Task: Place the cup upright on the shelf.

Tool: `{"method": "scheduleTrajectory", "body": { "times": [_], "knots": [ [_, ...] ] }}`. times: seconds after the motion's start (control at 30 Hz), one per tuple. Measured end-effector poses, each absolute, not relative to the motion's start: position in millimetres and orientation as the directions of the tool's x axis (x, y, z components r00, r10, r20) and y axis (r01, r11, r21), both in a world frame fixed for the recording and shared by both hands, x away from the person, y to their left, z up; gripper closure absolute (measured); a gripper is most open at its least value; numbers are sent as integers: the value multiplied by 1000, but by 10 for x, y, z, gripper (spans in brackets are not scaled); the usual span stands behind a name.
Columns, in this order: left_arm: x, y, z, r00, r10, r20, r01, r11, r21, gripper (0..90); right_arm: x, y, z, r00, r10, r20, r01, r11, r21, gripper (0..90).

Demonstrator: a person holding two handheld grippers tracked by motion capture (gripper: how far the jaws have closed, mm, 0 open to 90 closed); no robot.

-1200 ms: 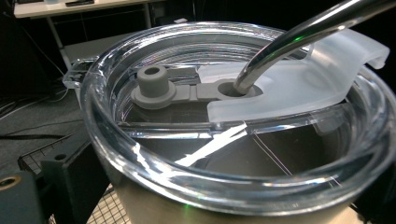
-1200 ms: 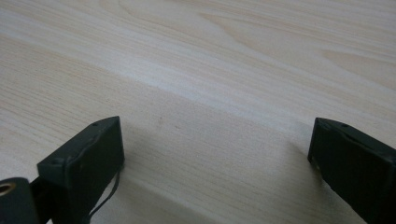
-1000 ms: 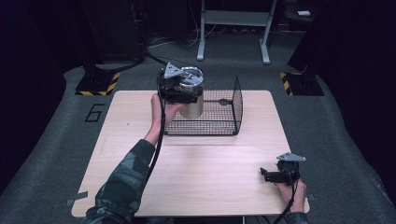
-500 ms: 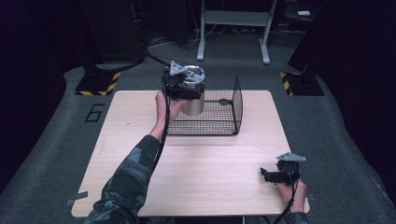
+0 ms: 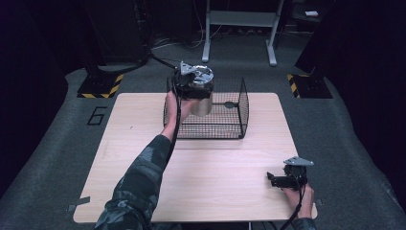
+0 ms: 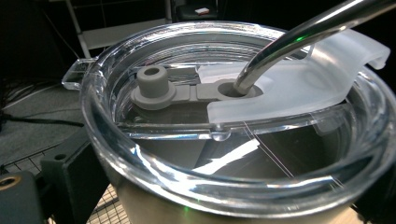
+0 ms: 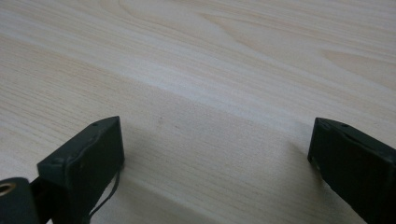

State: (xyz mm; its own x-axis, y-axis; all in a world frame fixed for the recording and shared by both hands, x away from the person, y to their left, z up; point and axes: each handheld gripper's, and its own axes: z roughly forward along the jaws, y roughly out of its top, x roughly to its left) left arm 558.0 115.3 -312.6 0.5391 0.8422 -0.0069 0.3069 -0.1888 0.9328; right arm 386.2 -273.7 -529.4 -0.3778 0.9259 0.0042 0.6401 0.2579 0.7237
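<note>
High view had the left gripper (image 5: 191,82) clamped on a steel tumbler (image 5: 201,101), upright axis, held at the near-left corner of the wire basket (image 5: 229,128), apparently just over its rim; whether the base touched the basket floor could not be told. Left gripper view showed the clear lid (image 6: 243,154) and metal straw (image 6: 299,37) right at the jaws. Right gripper (image 5: 279,179) rested on the table (image 5: 143,158), jaws apart and empty, well away, so the left hand was the nearer.
</note>
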Motion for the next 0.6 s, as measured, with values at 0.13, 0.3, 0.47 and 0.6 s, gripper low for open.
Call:
{"method": "scheduleTrajectory", "body": {
  "times": [0.13,0.3,0.47,0.6],
  "knots": [
    [5644,1129,-3167,535,845,11,315,-211,925,41,3862,-2737,-5294,-378,926,5,640,258,724,31],
    [5703,1105,-3245,508,861,-15,337,-183,924,40,3861,-2738,-5296,-379,926,3,637,259,726,32],
    [5773,1072,-3323,488,873,-3,340,-186,922,40,3862,-2738,-5295,-379,926,2,638,259,725,31],
    [5831,1068,-3402,477,879,-18,363,-178,915,40,3862,-2738,-5295,-379,925,3,638,259,725,32]
  ]
}}
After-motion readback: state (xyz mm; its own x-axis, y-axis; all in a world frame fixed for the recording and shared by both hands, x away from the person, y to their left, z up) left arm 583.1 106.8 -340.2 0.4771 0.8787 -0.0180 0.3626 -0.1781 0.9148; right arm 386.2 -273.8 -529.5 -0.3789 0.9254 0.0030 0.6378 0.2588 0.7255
